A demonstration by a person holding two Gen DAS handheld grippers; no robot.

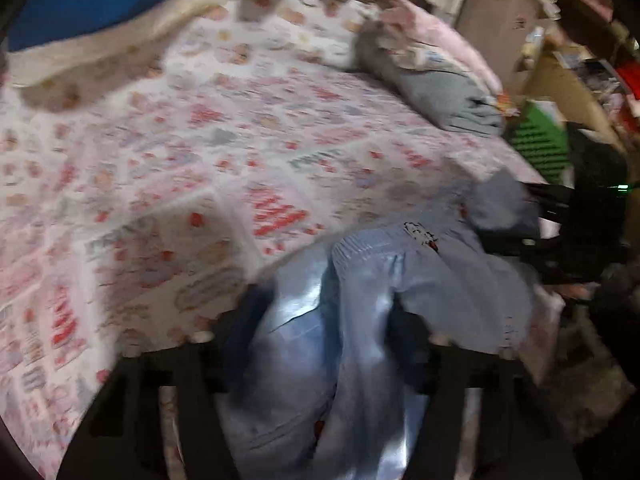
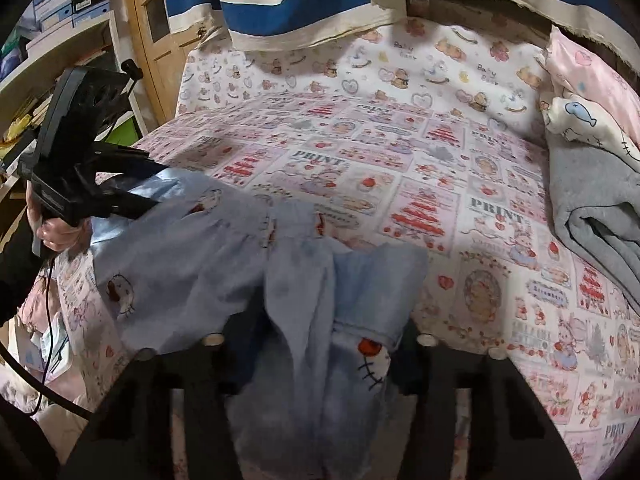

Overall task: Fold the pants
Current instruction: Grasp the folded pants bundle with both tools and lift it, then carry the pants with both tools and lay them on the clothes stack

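we see the light blue pants (image 2: 192, 264) lying bunched on the bed (image 2: 400, 184), near its front edge, on a sheet with red and pink pictures. the left gripper (image 1: 324, 320) has its jaws part way closed on a fold of the shiny blue cloth — the cloth runs right between the two dark fingers (image 1: 248, 312) and fills the gap. in the right wrist view we see this same gripper from the side, biting the far left edge of the pants, with a hand (image 2: 56, 236) under it. the right gripper (image 2: 320, 328) also has its jaws part way closed on the pants — the cloth with a little stitched cat face is pinched between them. a folded grey blanket (image 2: 592, 204) sits at the right side of the bed, well apart from the pants. a striped cloth (image 2: 304, 4) hangs behind the bed.
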